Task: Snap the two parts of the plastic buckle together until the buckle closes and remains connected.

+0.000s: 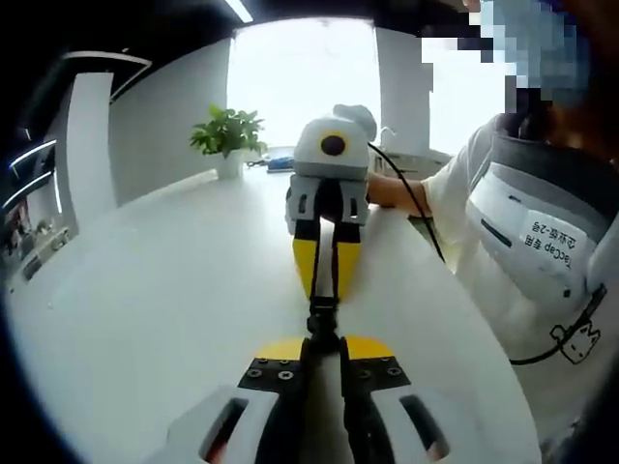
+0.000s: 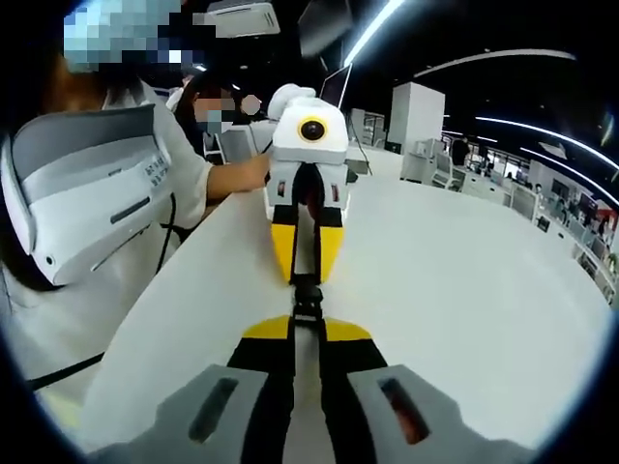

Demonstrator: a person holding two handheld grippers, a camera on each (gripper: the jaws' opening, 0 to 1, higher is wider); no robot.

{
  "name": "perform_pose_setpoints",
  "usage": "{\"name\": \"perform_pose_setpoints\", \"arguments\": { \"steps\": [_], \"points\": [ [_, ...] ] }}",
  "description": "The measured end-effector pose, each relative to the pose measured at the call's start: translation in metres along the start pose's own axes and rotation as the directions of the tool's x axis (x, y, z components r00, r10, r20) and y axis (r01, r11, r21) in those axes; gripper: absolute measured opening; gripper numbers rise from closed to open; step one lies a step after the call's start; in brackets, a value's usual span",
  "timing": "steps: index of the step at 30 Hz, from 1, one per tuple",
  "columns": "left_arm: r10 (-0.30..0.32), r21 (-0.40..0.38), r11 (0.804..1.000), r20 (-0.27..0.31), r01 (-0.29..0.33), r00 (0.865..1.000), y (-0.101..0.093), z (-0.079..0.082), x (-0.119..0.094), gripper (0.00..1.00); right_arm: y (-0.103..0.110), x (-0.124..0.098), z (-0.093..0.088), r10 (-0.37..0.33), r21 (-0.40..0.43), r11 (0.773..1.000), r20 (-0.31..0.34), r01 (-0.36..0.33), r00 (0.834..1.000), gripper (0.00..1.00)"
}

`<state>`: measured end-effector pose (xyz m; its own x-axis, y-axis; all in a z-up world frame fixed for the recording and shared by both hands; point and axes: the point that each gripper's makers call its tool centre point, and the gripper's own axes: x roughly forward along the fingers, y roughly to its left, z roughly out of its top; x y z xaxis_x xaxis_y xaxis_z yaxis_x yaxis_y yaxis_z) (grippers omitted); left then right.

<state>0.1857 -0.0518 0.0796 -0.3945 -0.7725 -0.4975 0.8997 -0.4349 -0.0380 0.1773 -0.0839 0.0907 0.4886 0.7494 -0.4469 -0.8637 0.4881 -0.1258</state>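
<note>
- In the left gripper view, the left tongs [image 1: 323, 340] rise from the bottom edge with black jaws and yellow pads drawn narrow, closed on one end of the black plastic buckle [image 1: 323, 319].
- The buckle sits just above the white table [image 1: 145, 290], stretched in a line between the two tongs, which face each other tip to tip.
- Past the buckle in that view, the right tongs [image 1: 326, 290] come in from the far side, yellow-tipped jaws pressed close on the buckle's other end.
- Whether the two buckle parts are fully snapped cannot be told; they look joined in one dark strip, but the seam is too small to read.
- In the right gripper view, the right tongs [image 2: 307, 319] rise from the bottom, jaws narrow and clamped on the buckle [image 2: 307, 298].
- Beyond it there, the left tongs [image 2: 306, 273] point back toward the camera, yellow jaw tips closed on the same strip.
- A person [image 1: 503, 232] in a white top sits just beside the table edge, arms reaching to both grippers; a black cable [image 1: 411, 198] runs from the right gripper.
- Farther back on the table, a potted plant [image 1: 228, 140] stands near a bright window [image 1: 300, 77].
- In the right gripper view, the far background holds a dim room with ceiling light strips [image 2: 387, 24].
</note>
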Motion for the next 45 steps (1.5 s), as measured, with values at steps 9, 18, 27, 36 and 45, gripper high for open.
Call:
{"name": "perform_pose_setpoints", "arguments": {
  "steps": [9, 18, 27, 36, 45],
  "points": [
    [-0.062, 0.025, 0.998, 0.015, 0.061, 0.998, -0.001, 0.000, 0.000, 0.09, 0.001, 0.000, 0.001, 0.069, -0.016, 0.997, 0.016, -0.069, 0.997, 0.07],
    [-0.111, 0.031, 0.993, -0.002, 0.111, 0.994, 0.000, 0.002, 0.001, 0.09, 0.002, 0.001, 0.000, 0.124, -0.050, 0.991, 0.009, -0.124, 0.992, 0.06],
    [-0.164, 0.044, 0.985, -0.024, 0.165, 0.986, -0.005, 0.003, 0.006, 0.09, 0.002, 0.000, -0.001, 0.160, -0.027, 0.987, 0.024, -0.160, 0.987, 0.06],
    [-0.128, -0.038, 0.991, 0.021, 0.129, 0.992, -0.003, 0.005, 0.006, 0.10, -0.008, 0.002, -0.004, 0.060, 0.050, 0.997, 0.037, -0.062, 0.997, 0.09],
    [-0.080, 0.013, 0.997, 0.019, 0.080, 0.997, -0.004, 0.003, 0.007, 0.11, -0.009, 0.005, -0.002, 0.017, 0.017, 1.000, 0.044, -0.018, 0.999, 0.10]
  ]
}}
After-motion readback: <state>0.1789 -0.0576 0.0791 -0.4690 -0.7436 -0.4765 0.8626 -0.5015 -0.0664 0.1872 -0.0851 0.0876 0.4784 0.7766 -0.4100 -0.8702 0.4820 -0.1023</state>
